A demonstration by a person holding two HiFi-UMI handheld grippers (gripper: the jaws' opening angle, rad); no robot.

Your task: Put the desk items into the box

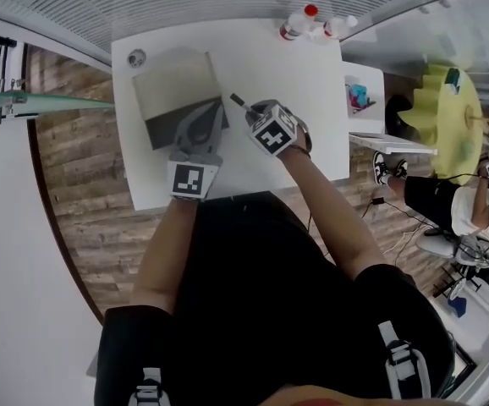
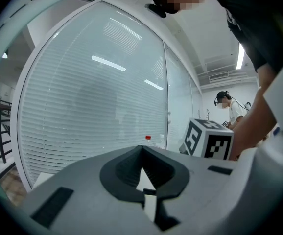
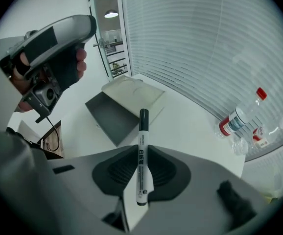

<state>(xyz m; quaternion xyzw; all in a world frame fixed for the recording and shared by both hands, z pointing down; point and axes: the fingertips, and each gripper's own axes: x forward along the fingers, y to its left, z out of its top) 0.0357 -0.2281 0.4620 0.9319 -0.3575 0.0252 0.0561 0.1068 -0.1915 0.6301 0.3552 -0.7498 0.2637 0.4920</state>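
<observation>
A white marker with a black cap sticks out forward from my right gripper, whose jaws are shut on its barrel. In the head view this gripper hovers over the middle of the white table, with the marker pointing at the open grey box just to its left. The box lies with its lid folded back. My left gripper is over the box's near side. Its jaws meet at the tips with nothing between them.
Two water bottles lie at the table's far edge, also seen in the right gripper view. A small round object sits at the far left corner. A second desk and a seated person are to the right.
</observation>
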